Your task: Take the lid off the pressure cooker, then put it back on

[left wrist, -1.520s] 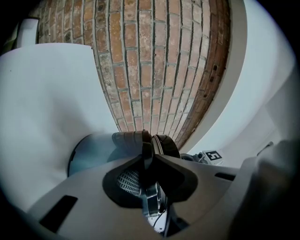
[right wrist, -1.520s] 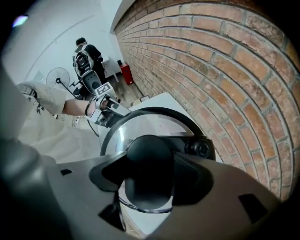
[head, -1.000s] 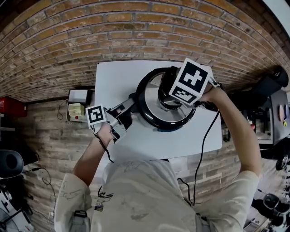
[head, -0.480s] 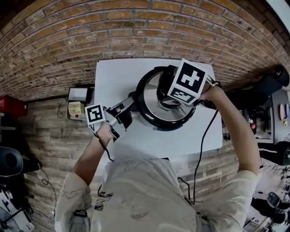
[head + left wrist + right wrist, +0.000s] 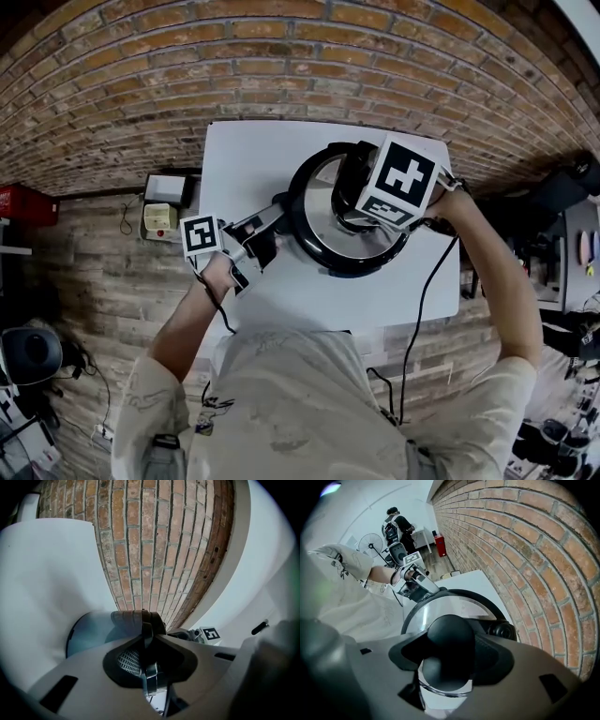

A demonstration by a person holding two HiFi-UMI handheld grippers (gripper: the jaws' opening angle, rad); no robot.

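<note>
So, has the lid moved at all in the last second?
No. The lid still sits on the cooker, no nearer the table edge; the right gripper holds its knob.

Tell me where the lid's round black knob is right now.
The round black knob sits clamped between the right gripper's jaws, atop the shiny metal lid over the white table, right of centre in the head view.

From above, your right gripper covers the round black lid knob. Your left gripper hides the near end of the long black cooker handle.
</note>
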